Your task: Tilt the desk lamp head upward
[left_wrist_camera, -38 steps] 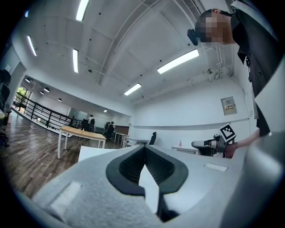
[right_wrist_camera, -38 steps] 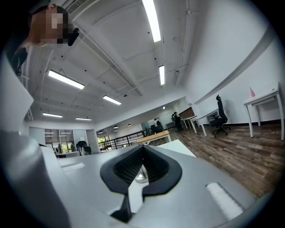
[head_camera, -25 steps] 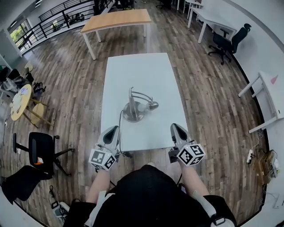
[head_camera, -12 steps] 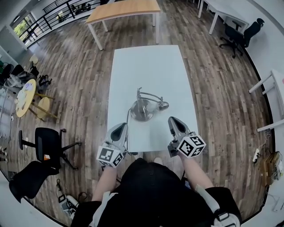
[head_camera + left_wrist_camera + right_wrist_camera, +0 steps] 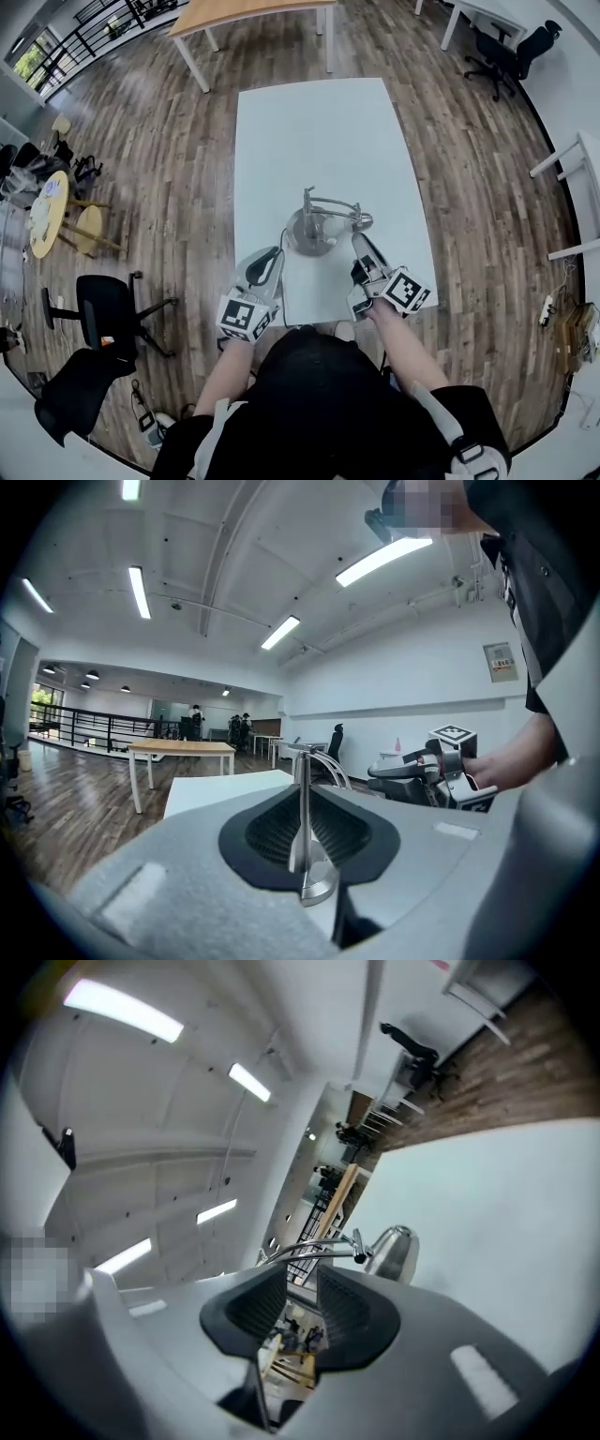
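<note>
A chrome desk lamp stands on the near half of the white table point(image 5: 319, 131). It has a round base point(image 5: 309, 232), and its curved arm carries the small lamp head point(image 5: 362, 221) out to the right. My left gripper point(image 5: 271, 254) is just short of the base on its near left. Its jaws have just been opening and stand a narrow slit apart around nothing. The lamp post point(image 5: 302, 761) shows beyond that slit, past the left gripper point(image 5: 305, 803). My right gripper point(image 5: 362, 244), rolled onto its side, sits just short of the lamp head point(image 5: 396, 1251). The right gripper point(image 5: 300, 1288) has just been opening too, and nothing is between its jaws.
A wooden table point(image 5: 253, 9) stands beyond the white one. Black office chairs point(image 5: 511, 47) are at the far right, and another black chair point(image 5: 103, 309) and a round yellow table point(image 5: 42, 211) at the left. The lamp's cord point(image 5: 282, 286) trails off the near table edge.
Both grippers have moved forward over the near table edge up to the lamp. The right one has rolled onto its side. Both pairs of jaws have parted.
</note>
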### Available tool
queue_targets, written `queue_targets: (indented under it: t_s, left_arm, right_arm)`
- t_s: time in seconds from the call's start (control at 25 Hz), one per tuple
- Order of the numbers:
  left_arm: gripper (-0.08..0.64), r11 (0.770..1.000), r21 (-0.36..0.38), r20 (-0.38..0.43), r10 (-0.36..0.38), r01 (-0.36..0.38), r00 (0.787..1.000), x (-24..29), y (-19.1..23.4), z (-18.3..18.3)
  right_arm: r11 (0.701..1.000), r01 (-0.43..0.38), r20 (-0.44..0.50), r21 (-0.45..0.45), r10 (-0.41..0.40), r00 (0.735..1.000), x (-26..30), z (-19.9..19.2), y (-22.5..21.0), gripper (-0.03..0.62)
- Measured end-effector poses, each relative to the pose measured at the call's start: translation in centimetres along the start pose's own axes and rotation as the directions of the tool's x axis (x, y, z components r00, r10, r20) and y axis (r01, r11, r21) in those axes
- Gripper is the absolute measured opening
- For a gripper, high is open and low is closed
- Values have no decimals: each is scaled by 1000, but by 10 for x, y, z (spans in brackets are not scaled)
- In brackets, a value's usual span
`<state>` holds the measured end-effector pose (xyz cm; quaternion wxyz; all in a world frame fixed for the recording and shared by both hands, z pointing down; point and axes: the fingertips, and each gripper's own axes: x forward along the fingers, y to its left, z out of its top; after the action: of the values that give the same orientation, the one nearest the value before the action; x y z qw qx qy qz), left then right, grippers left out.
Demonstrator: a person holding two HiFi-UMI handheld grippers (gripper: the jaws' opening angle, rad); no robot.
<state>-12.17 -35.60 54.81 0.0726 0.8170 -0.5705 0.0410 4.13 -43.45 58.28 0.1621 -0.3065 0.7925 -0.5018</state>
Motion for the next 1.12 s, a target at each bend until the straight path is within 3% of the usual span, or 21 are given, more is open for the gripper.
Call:
queue_targets:
  t_s: [0.16,0.32,0.4,0.52,0.68,0.76,0.96,1.12]
  left_arm:
    - [56,999,24,-41,-36,37,999,17,8,-9]
    - [91,996,14,-106,-85,87,991,33,16,-30]
    - [113,992,10,-154,-122,125,980,43,18,-46]
    - [151,979,26,-248,-188,201,950,56,17,-77]
    - [195,953,35,-348,-271,302,897,73,12,-106]
    - [196,941,21,-329,-312,337,891,81,7,-102]
    - [196,911,73,-233,-380,406,895,102,0,-75]
    - [198,882,98,-208,-434,460,876,110,-8,-60]
  right_arm:
    - [978,53,54,201,-65,996,9,-2,-24,118]
    - [904,13,142,426,-81,986,16,0,-32,158]
    - [875,-8,180,484,-91,979,17,3,-37,160]
    - [852,-26,208,522,-98,973,15,2,-39,155]
    - [786,-63,230,615,-102,968,15,-5,-42,170]
    - [767,-76,240,637,-103,965,16,-7,-41,170]
    - [722,-105,276,684,-122,953,23,-3,-47,173]
    - [673,-125,305,729,-156,940,25,-5,-52,176]
